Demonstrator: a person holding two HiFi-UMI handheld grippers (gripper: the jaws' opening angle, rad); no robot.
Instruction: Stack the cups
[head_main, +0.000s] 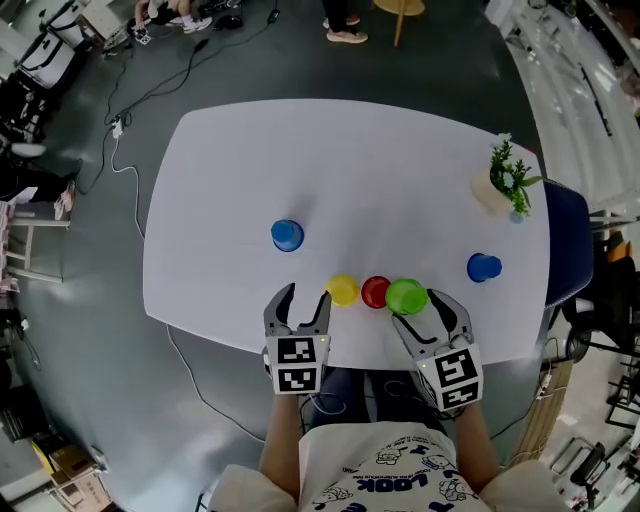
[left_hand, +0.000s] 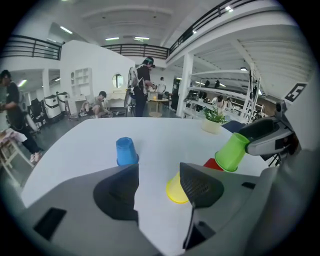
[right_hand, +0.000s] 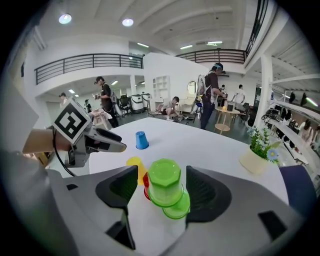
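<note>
Cups sit on the white counter (head_main: 230, 160) in the head view: a yellow cup (head_main: 343, 290), a red cup (head_main: 375, 292) and a green cup (head_main: 406, 296) in a row near the front edge, one blue cup (head_main: 287, 235) farther back on the left and another blue cup (head_main: 484, 267) off to the right. The left gripper (head_main: 306, 296) is just beside the yellow cup, and the right gripper (head_main: 420, 308) is at the green one. In the left gripper view its fingers (left_hand: 200, 185) are wide with nothing between them, and the green cup (left_hand: 231, 152) leans over next to the red cup. In the right gripper view the fingers (right_hand: 120, 187) are wide on both sides of the green cup, not squeezing it. The cup sits crooked, with a green rim (right_hand: 177, 206) showing under it. I think the crooked cup could tip off and roll away, or a finger could bump it and knock the row over.
</note>
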